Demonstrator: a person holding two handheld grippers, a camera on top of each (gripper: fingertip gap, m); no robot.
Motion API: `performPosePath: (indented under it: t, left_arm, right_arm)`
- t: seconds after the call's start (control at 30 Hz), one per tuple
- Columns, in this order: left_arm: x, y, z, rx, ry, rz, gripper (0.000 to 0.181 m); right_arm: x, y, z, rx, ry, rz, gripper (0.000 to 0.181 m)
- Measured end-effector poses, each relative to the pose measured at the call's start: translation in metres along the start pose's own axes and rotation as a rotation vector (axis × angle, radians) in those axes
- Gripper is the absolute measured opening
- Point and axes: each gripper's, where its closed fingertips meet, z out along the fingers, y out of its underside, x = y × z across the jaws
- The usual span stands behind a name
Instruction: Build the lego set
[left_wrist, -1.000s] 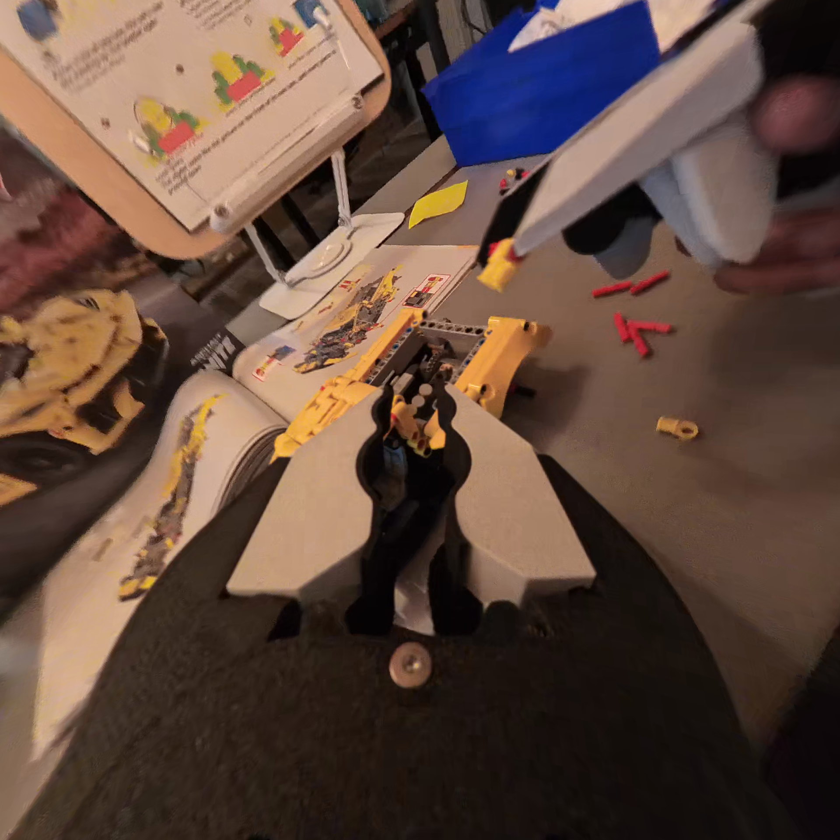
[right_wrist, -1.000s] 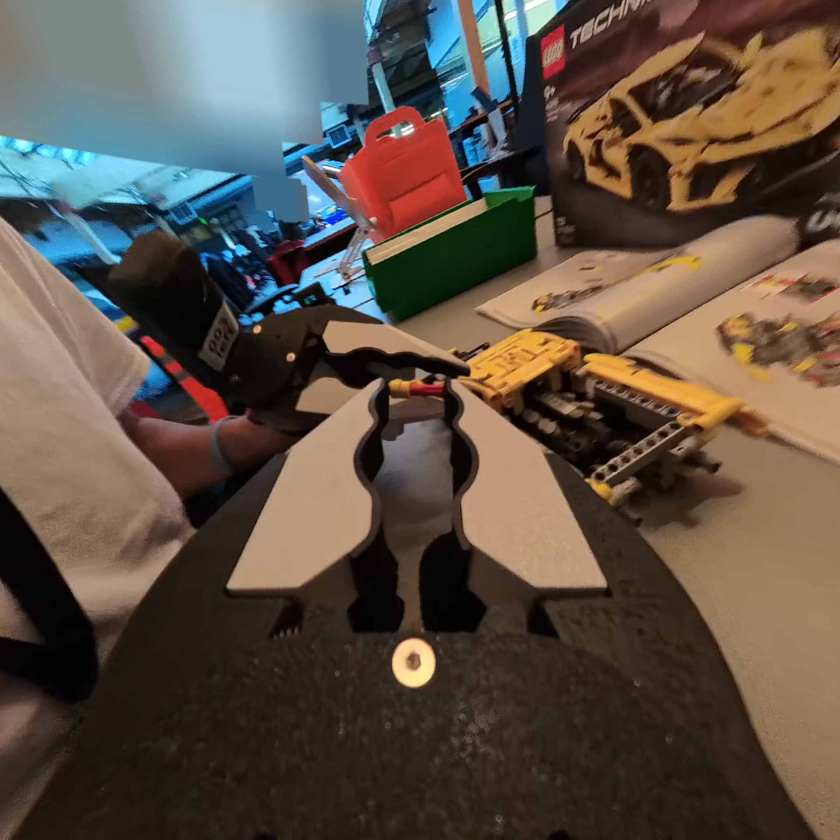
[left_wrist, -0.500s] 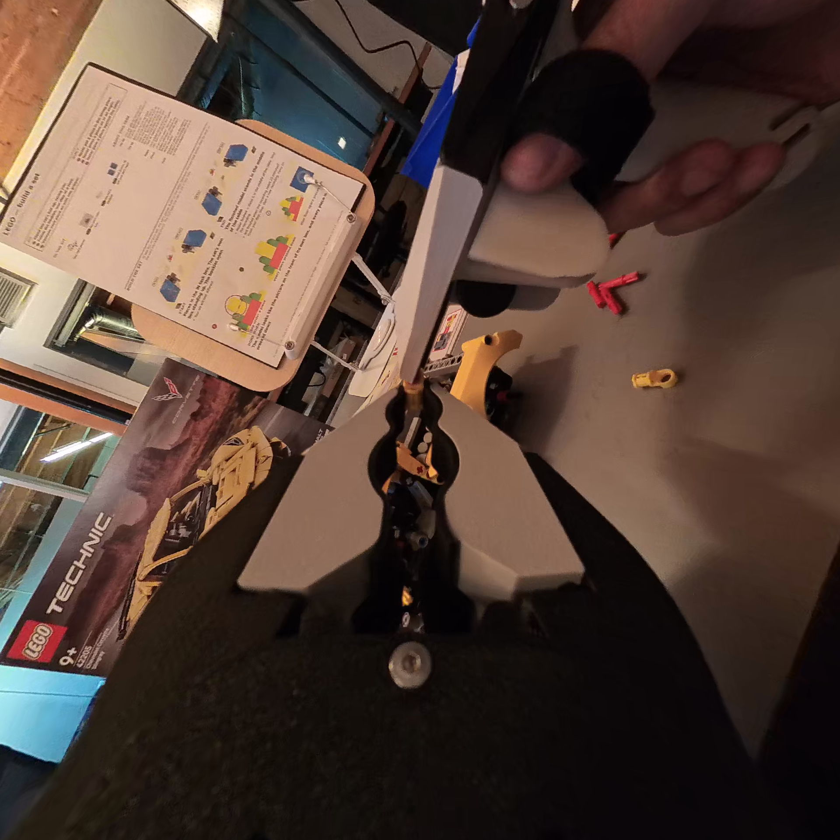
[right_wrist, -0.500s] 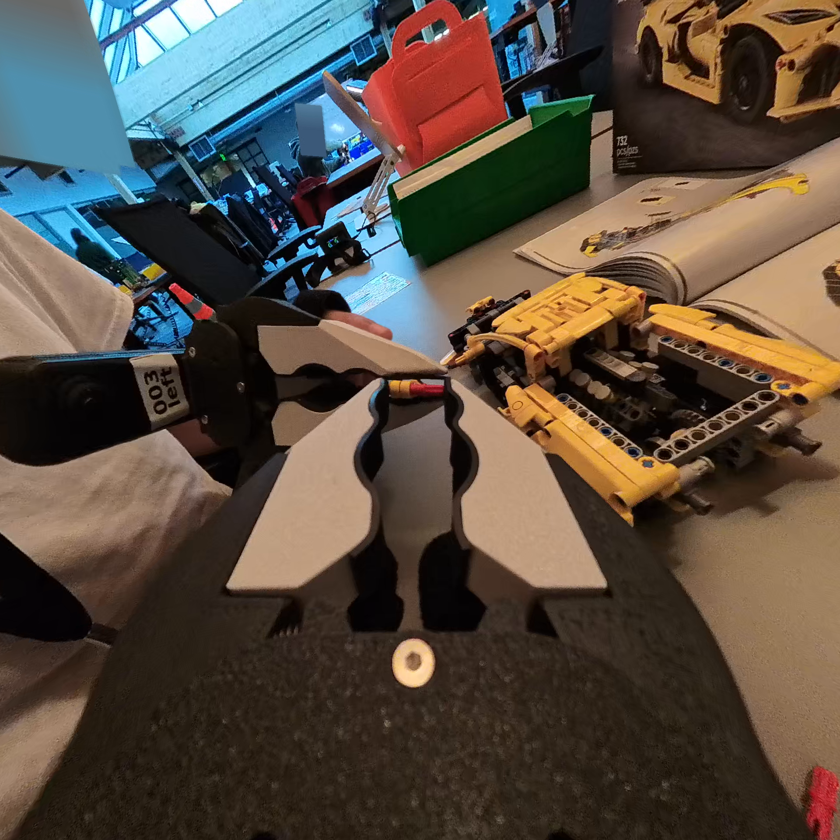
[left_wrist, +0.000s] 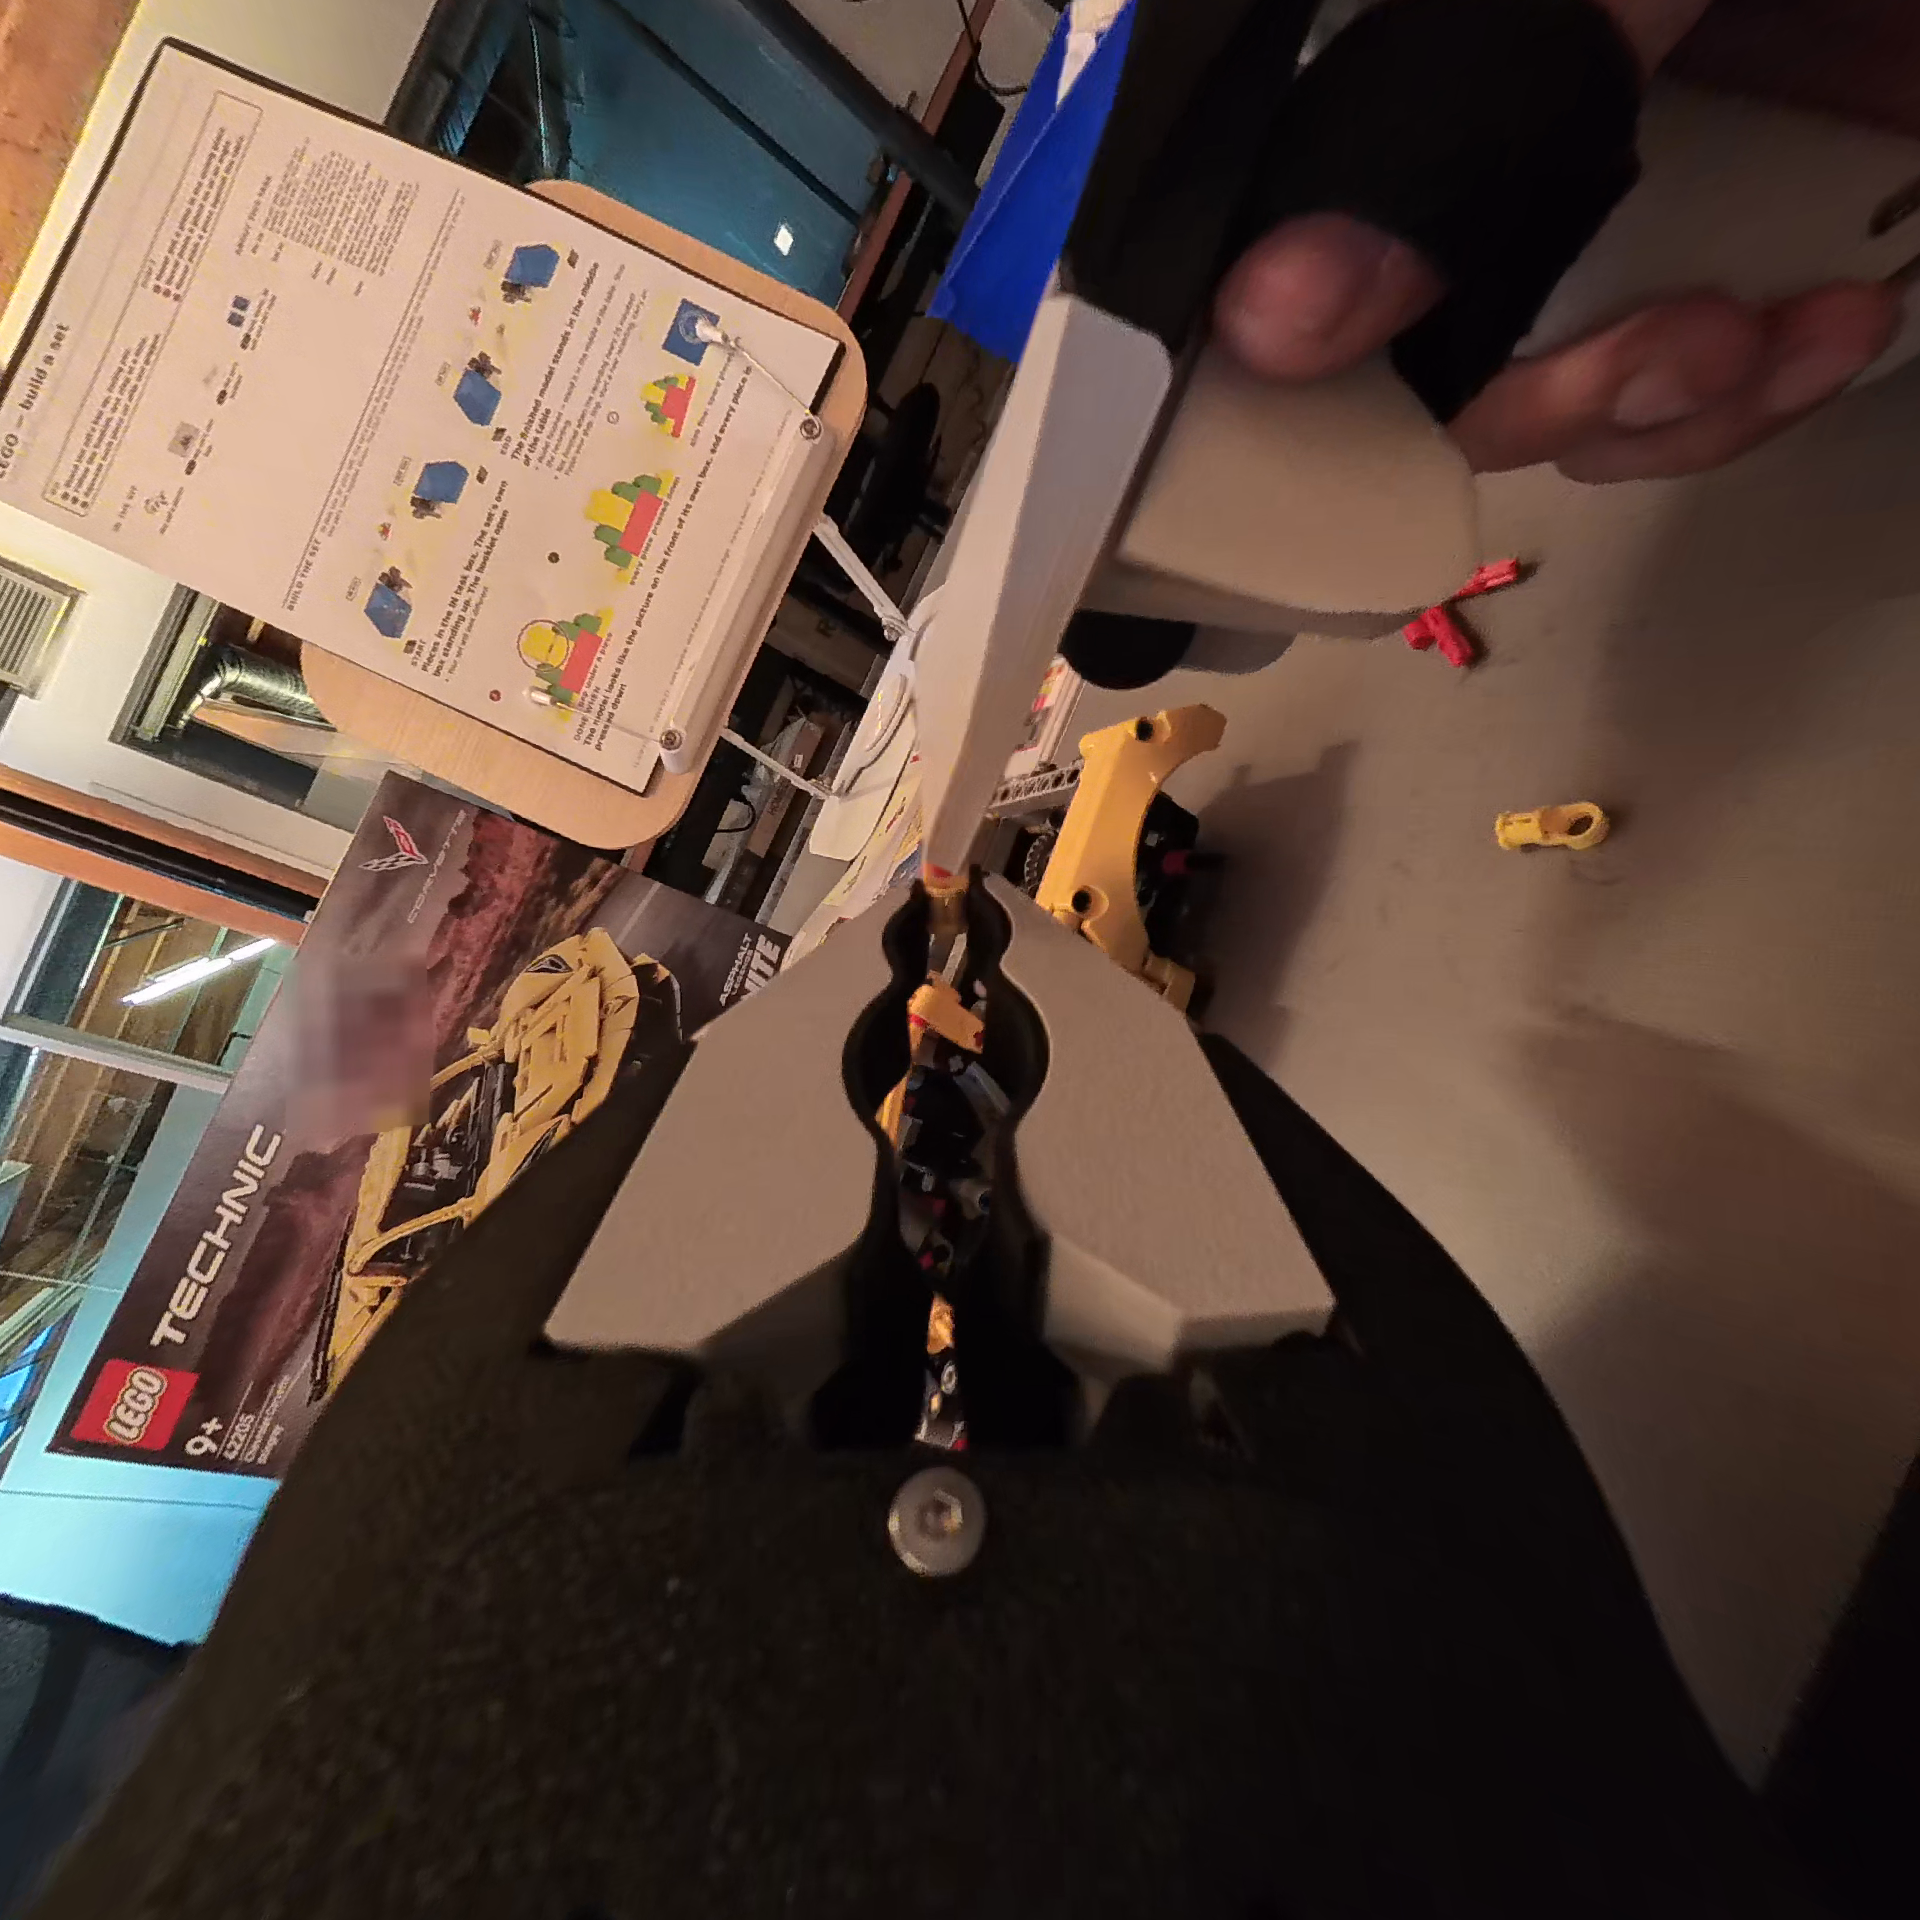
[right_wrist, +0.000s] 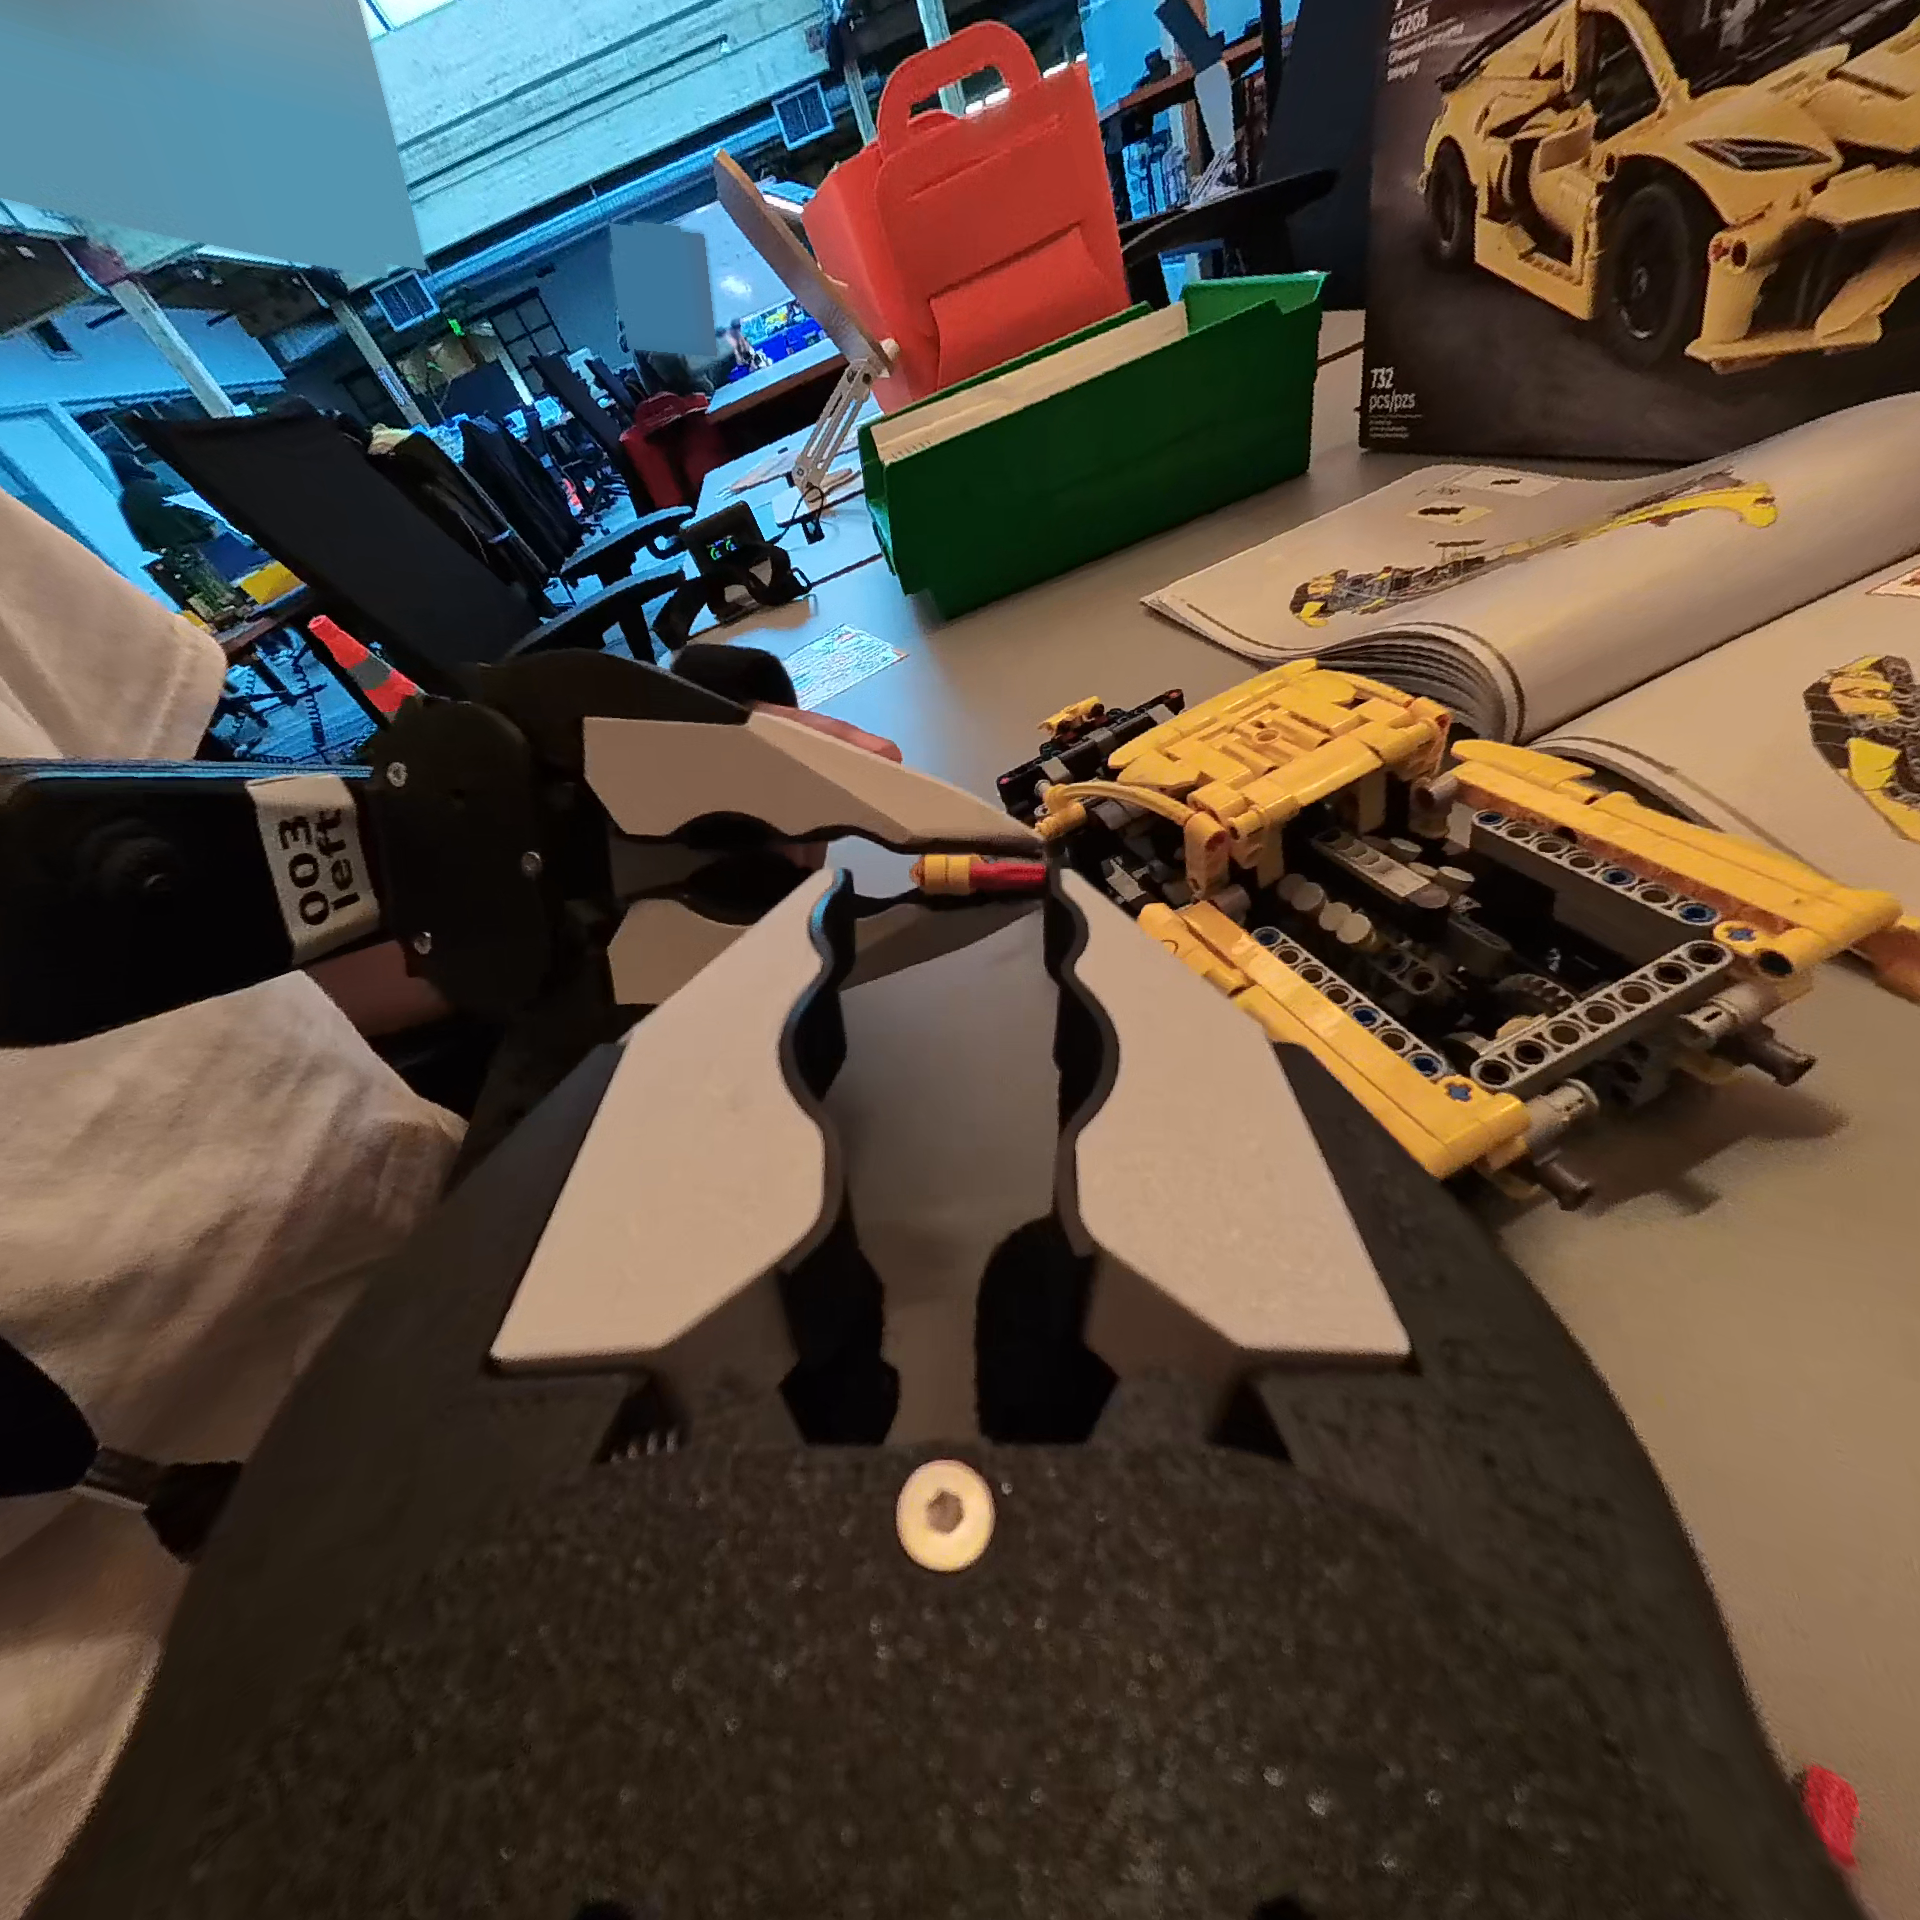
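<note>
Fingers (right_wrist: 727, 1060) of the right gripper (right_wrist: 940, 904) stand spread, with a small piece, a yellow connector with a red pin (right_wrist: 977, 873), lying crosswise just at their tips. That piece is pinched at its yellow end by the left gripper (right_wrist: 1023, 847), whose fingers are pressed together on it and reach in from the person's side of the tabletop (right_wrist: 1714, 1403). The pin's long axis runs across the right gripper's gap, its red end pointing toward the yellow car chassis (right_wrist: 1403, 914), which rests on the tabletop just beyond, beside the open instruction booklet (right_wrist: 1558, 582). In the left wrist view the same piece (left_wrist: 943, 883) sits at the very tips of the left gripper (left_wrist: 951, 914), with the right gripper's finger (left_wrist: 997, 644) coming down edge-on to meet it.

Both grippers are about equally near the piece; the coming move seems to turn on the spread fingers closing across the red end, or on the left pushing it into the chassis. I cannot tell which. A spare yellow connector (left_wrist: 1550, 828) and red pins (left_wrist: 1455, 623) lie apart on the tabletop.
</note>
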Motion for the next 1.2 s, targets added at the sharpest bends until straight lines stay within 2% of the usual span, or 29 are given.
performPosePath:
  t: [0.2,0.37,0.47,0.77,0.93,1.03,1.1,1.2]
  left_arm:
    - [0.006,-0.001,0.001,-0.001,0.027,0.016,0.006]
    - [0.010,0.000,0.002,-0.015,0.040,0.026,0.005]
    - [0.012,-0.002,0.002,-0.019,0.043,0.019,0.005]
    - [0.020,0.004,0.008,-0.086,0.075,-0.005,0.006]
    - [0.018,-0.001,0.008,-0.052,0.059,0.020,0.005]
    - [0.017,-0.001,0.006,-0.043,0.062,0.016,0.006]
    - [0.017,-0.003,0.005,-0.030,0.063,0.014,0.006]
    - [0.018,-0.002,0.006,-0.036,0.067,0.017,0.006]
  right_arm:
    - [0.001,0.006,0.002,-0.033,0.031,-0.015,0.033]
    - [0.003,0.010,0.004,-0.076,0.074,0.067,0.030]
    - [0.006,0.012,0.001,-0.100,0.126,0.021,0.024]
    - [0.014,0.022,0.000,-0.188,0.230,-0.023,0.025]
    - [0.011,0.017,-0.004,-0.146,0.137,0.051,0.025]
    - [0.005,0.015,-0.003,-0.126,0.059,0.098,0.036]
    - [0.008,0.015,-0.005,-0.123,0.072,0.111,0.024]
    - [0.010,0.016,-0.005,-0.137,0.102,0.065,0.023]
